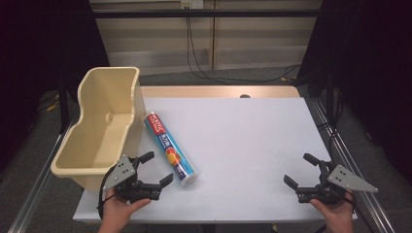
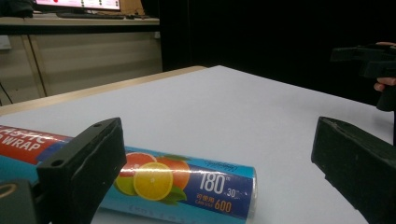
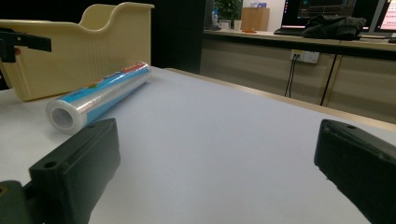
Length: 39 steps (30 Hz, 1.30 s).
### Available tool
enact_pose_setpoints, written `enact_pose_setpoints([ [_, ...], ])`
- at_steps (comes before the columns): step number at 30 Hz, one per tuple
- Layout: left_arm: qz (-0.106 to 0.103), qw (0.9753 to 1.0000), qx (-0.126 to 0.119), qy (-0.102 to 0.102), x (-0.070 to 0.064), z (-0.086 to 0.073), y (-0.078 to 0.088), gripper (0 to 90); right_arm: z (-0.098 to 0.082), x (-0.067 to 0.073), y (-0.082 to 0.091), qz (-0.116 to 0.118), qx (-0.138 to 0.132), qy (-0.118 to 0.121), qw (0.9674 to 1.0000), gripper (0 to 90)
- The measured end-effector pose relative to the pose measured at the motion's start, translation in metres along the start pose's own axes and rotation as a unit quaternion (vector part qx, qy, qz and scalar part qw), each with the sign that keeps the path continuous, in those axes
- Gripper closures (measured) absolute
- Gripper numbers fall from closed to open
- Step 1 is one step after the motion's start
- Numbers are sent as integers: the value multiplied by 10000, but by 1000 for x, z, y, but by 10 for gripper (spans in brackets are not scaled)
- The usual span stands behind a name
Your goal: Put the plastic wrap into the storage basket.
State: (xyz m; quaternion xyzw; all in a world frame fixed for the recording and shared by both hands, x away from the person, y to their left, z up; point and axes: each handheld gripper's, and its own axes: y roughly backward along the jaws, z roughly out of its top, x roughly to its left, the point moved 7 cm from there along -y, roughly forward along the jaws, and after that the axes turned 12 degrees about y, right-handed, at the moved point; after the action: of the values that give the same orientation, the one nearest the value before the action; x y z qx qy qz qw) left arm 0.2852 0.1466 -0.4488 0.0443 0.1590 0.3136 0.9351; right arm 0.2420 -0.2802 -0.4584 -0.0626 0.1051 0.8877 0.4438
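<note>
A roll of plastic wrap (image 1: 170,148) in a blue and red sleeve with orange fruit printed on it lies flat on the white table (image 1: 243,136), beside a cream plastic bin (image 1: 104,121). My left gripper (image 1: 156,168) rests near the front left edge, open, its jaws pointing at the roll's near end with nothing between them. In the left gripper view the roll (image 2: 182,184) lies just beyond the jaws. My right gripper (image 1: 301,170) is open near the front right edge, holding nothing. The right gripper view shows the roll (image 3: 100,95) and the bin (image 3: 84,46) at the far left.
The bin hangs over the table's left edge. Metal rails run along both sides of the table. Cables trail on the floor behind, below a wall socket. The other gripper (image 2: 373,65) appears far off in the left gripper view.
</note>
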Motion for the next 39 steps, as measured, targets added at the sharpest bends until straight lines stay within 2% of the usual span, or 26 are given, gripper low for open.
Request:
enact_pose_setpoints([
  [9, 25, 9999, 62, 90, -1, 2, -10, 29, 0, 1, 0, 17, 2, 3, 10000, 1],
  [18, 129, 9996, 269, -6, 0, 6, -26, 29, 0, 0, -1, -40, 8, 20, 10000, 0],
  [19, 180, 9992, 354, 79, 2, 6, -30, 29, 0, 0, -1, -43, 10, 12, 10000, 0],
  [23, 284, 9983, 494, 106, 5, 6, -35, 29, 0, 1, -1, -36, 18, 12, 10000, 1],
  [32, 429, 9972, 574, 205, 13, 12, -49, 29, 0, 2, -2, -27, 19, 48, 10000, 1],
  [39, 619, 9957, 627, 301, 26, 18, -63, 29, 0, 1, -2, -37, 9, 2, 10000, 1],
])
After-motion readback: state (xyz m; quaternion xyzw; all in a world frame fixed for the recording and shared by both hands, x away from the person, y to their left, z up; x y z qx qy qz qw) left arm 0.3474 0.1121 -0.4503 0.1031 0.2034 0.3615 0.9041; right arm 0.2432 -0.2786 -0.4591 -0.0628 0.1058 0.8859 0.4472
